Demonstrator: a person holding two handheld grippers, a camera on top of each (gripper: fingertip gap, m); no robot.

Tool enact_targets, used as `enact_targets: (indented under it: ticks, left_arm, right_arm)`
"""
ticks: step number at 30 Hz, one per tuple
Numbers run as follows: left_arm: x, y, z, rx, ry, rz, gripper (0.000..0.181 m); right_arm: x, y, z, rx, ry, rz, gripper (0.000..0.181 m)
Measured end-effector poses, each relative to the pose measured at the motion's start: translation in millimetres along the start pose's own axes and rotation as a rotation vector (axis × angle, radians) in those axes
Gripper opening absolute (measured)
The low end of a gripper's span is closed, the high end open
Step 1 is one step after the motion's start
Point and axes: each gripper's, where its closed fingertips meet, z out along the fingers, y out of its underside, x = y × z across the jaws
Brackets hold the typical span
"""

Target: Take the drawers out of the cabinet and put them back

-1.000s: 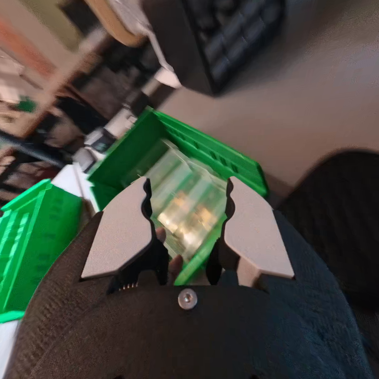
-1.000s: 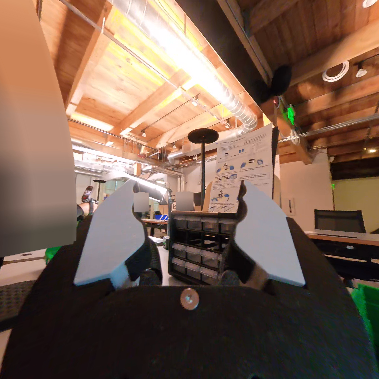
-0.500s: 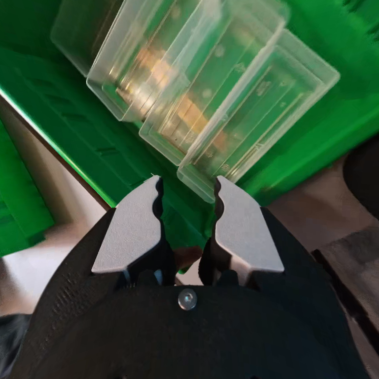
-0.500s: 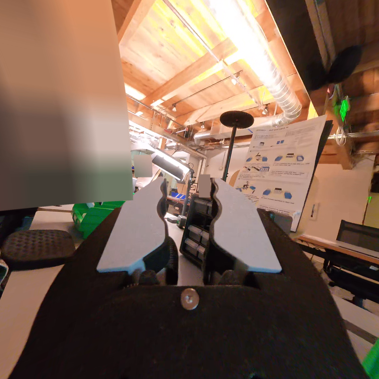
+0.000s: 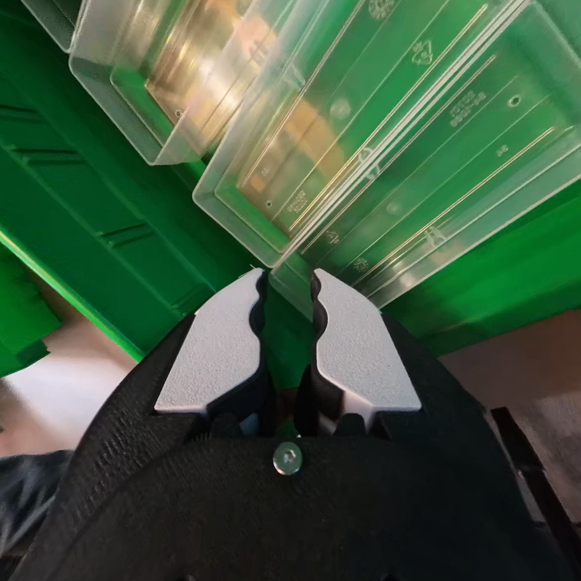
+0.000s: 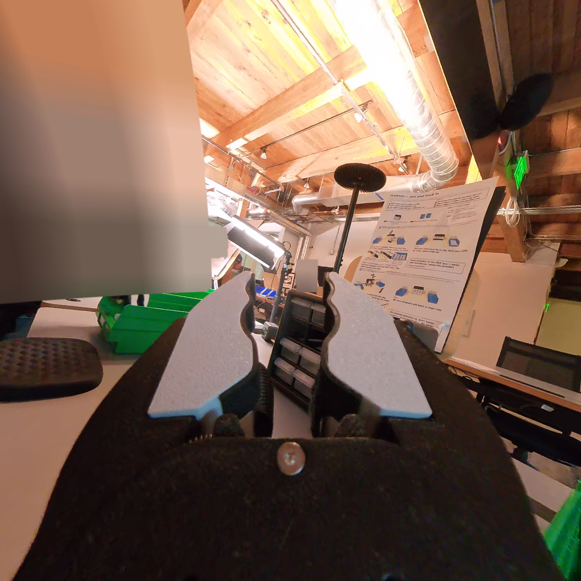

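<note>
— Drawers first: where are they?

— Several clear, shallow plastic drawers [image 5: 361,141] lie side by side inside a bright green plastic bin [image 5: 103,220], seen from the left wrist view. Brassy contents glint in a couple of them; blur hides what they are.

— Left gripper [image 5: 288,279]?

— Pointing down into the bin. Its grey fingers [image 5: 220,339] stand a little apart, a narrow gap between the tips. The near corner of the closest drawer sits right at that gap, between the tips. No visible pinch; I cannot tell whether either finger touches it.

— And the cabinet?

— Right wrist view. A small black plastic drawer cabinet [image 6: 298,345] stands upright on the pale tabletop [image 6: 47,440], seen through the gap of the right gripper [image 6: 288,279]. Some slots hold drawers, at least one row looks dark.

— Right jaws?

— Apart, narrowly, holding nothing. The gripper hangs above the table, well short of the cabinet.

— Surroundings?

— Two more green bins [image 6: 141,320] left of the cabinet on the same table, a white printed poster [image 6: 434,251] propped behind it, a black stand with a round disc top [image 6: 360,180], a black textured pad [image 6: 47,367] at the left edge.
</note>
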Motion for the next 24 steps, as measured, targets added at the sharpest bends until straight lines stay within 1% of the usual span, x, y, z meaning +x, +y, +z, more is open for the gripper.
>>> enact_targets:
  ticks: [1, 3, 6, 11, 12, 15, 19, 24]
  left_arm:
    - [-1, 1, 0, -0.006, -0.013, 0.015, 0.022]
    - [5, 2, -3, -0.007, 0.027, 0.036, 0.015]
    - [7, -1, -4, 0.006, 0.039, 0.033, 0.016]
    - [13, -3, 8, -0.017, 0.037, 0.069, 0.022]
    - [12, -4, 10, -0.02, 0.029, 0.076, 0.022]
    - [10, -7, 10, -0.011, 0.006, 0.091, 0.013]
    - [2, -13, -4, 0.047, -0.049, 0.103, 0.01]
    - [-8, -19, -42, 0.152, -0.165, 0.102, 0.009]
  right_arm:
    - [0, -1, 0, 0.002, 0.001, -0.002, 0.04]
    - [2, -1, -1, 0.005, 0.008, -0.002, 0.04]
    - [3, 0, -1, 0.002, 0.011, 0.0, 0.04]
    - [1, 3, 0, -0.016, 0.007, -0.018, 0.04]
    - [1, 3, 0, -0.017, 0.007, -0.02, 0.04]
    - [1, 3, 0, -0.015, 0.008, -0.017, 0.04]
    - [1, 3, -1, -0.017, 0.008, -0.018, 0.04]
    - [1, 5, 0, -0.024, 0.005, -0.02, 0.04]
